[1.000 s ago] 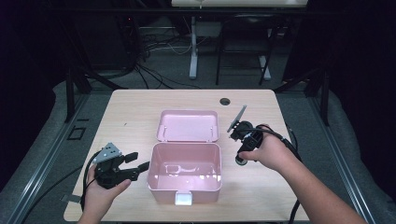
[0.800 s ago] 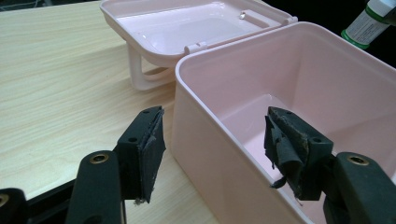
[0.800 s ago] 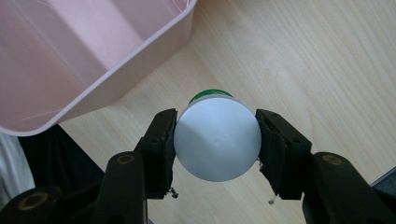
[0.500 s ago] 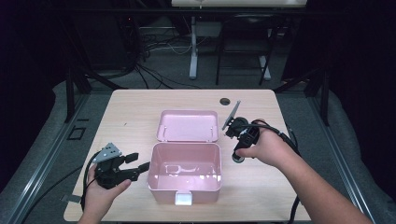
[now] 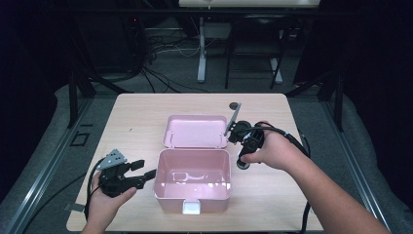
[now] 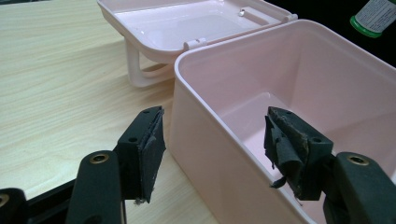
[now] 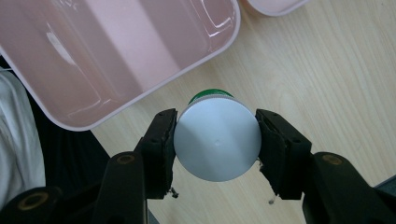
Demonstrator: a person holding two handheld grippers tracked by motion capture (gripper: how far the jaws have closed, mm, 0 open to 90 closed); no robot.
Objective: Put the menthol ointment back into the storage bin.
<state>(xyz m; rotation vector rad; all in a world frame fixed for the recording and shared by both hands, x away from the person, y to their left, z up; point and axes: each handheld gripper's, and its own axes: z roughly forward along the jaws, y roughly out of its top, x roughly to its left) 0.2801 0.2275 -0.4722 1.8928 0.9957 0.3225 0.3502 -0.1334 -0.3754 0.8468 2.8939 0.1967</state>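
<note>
Under the right tool (image 7: 215, 151), bottle (image 7: 217, 144) body hidden

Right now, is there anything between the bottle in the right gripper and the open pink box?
Nothing visible blocks it. The right gripper is shut on the bottle, just off the right side of the pink box, whose lid lies back behind it. The left gripper is open astride the box's left wall, not across the opening.

Left gripper (image 5: 141, 171) low, jaws apart — right gripper (image 7: 215, 145) raised, clamped.
</note>
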